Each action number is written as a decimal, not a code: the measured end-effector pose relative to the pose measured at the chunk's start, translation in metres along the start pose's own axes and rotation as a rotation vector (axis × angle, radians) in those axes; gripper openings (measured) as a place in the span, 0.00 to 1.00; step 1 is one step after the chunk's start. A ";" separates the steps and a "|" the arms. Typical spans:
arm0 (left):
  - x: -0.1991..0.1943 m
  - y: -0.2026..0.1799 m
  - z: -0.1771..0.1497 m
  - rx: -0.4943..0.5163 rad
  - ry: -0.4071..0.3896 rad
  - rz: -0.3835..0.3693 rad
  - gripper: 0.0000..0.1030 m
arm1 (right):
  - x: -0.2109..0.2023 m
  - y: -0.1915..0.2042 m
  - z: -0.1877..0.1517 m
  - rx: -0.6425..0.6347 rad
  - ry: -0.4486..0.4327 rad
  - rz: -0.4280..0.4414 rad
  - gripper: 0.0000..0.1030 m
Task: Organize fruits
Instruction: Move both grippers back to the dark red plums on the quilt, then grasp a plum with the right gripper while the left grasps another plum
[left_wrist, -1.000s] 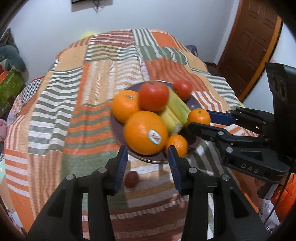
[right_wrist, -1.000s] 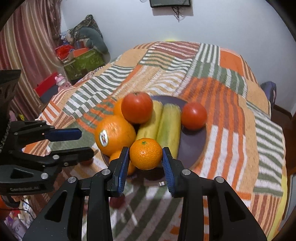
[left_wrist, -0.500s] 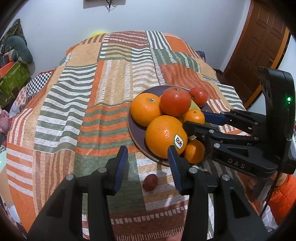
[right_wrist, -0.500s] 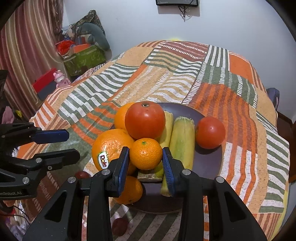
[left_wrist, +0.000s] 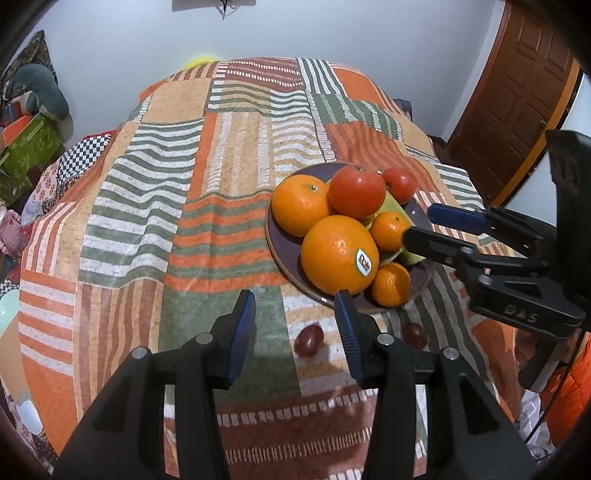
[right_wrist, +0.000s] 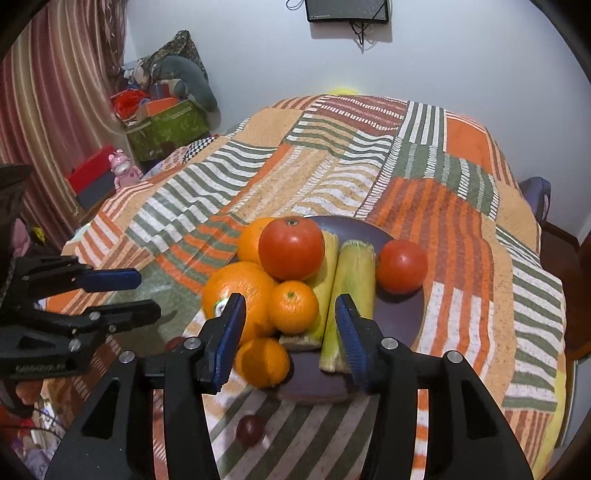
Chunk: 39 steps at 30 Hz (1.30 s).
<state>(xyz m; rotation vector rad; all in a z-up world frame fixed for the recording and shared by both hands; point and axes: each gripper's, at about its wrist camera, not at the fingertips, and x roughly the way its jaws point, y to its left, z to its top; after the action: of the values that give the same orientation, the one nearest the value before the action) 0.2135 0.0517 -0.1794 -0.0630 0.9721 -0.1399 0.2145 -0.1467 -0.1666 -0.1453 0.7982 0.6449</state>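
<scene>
One dark plate (right_wrist: 402, 314) carries the pile: two large oranges (left_wrist: 340, 254) (left_wrist: 301, 210), two small mandarins (right_wrist: 293, 307) (right_wrist: 263, 362), two red tomatoes (right_wrist: 291, 248) (right_wrist: 402, 266) and two ears of corn in their husks (right_wrist: 352, 295) (right_wrist: 325, 280). Two dark red grapes (or something much like them) lie off the plate on the bedspread (left_wrist: 309, 339) (left_wrist: 414, 335).

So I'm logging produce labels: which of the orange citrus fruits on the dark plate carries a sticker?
The largest orange, at the plate's near-left edge beside the small mandarin. Its white oval sticker faces the left wrist camera; the other citrus fruits show none.
</scene>
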 end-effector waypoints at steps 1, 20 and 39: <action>-0.001 0.001 -0.002 0.002 0.007 0.000 0.43 | -0.002 0.001 -0.003 0.002 0.006 0.004 0.46; 0.021 -0.004 -0.030 0.058 0.136 -0.024 0.43 | -0.007 0.010 -0.059 0.078 0.128 0.079 0.41; 0.057 -0.008 -0.021 0.064 0.177 -0.049 0.26 | 0.019 0.014 -0.064 0.059 0.185 0.097 0.18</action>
<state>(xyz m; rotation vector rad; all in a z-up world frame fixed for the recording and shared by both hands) 0.2268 0.0359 -0.2368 -0.0157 1.1425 -0.2241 0.1763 -0.1492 -0.2234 -0.1142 1.0068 0.7053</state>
